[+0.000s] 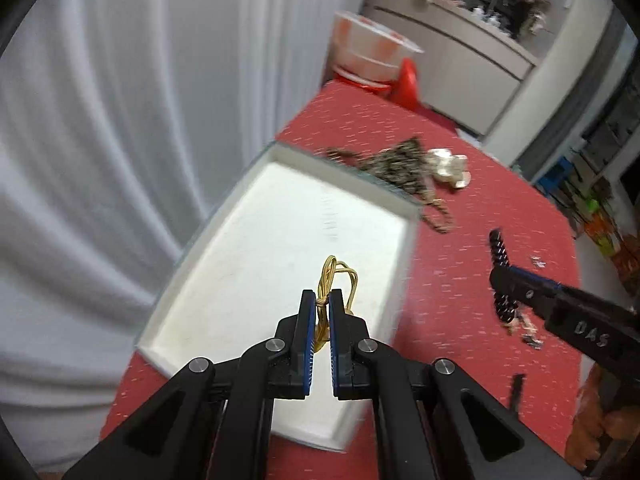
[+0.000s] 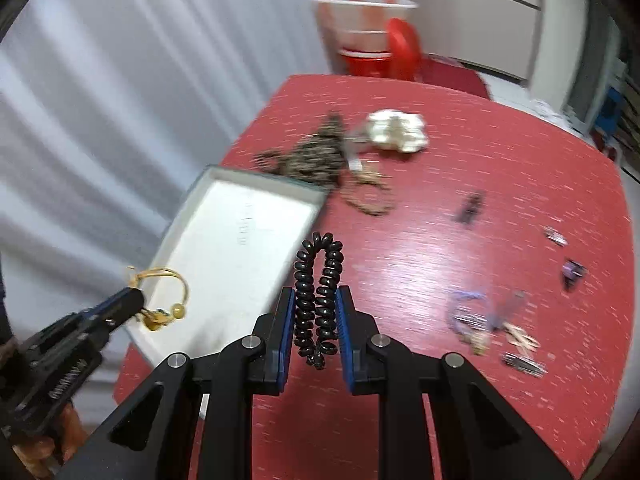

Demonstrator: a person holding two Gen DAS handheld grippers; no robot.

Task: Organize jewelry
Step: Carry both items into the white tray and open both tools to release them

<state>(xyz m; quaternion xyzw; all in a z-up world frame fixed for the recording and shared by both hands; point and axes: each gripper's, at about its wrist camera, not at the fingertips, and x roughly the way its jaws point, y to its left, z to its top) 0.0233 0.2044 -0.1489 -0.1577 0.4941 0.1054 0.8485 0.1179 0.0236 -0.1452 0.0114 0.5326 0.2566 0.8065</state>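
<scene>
So far, your white tray (image 1: pixel 224 264) holds nothing that either view shows; sorting looks barely begun.

Held, left gripper (image 1: pixel 322 300): jaws pinched nearly together on a gold wire bracelet (image 1: pixel 340 276), carried over the tray's near end.

Held, right gripper (image 2: pixel 318 300): jaws narrow, clamped on a black spiral hair tie (image 2: pixel 320 292), above the red table (image 2: pixel 460 152) just beside the tray's edge.

Left to sort: a dark beaded necklace heap (image 2: pixel 316 156) at the tray's far corner, a white crumpled piece (image 2: pixel 396 128) beyond it, a brown chain (image 2: pixel 372 200).

Only your right wrist view shows the scattered small pieces (image 2: pixel 496 328) and dark clips (image 2: pixel 574 272) to the right. Only your left wrist view shows the tray's whole floor.
</scene>
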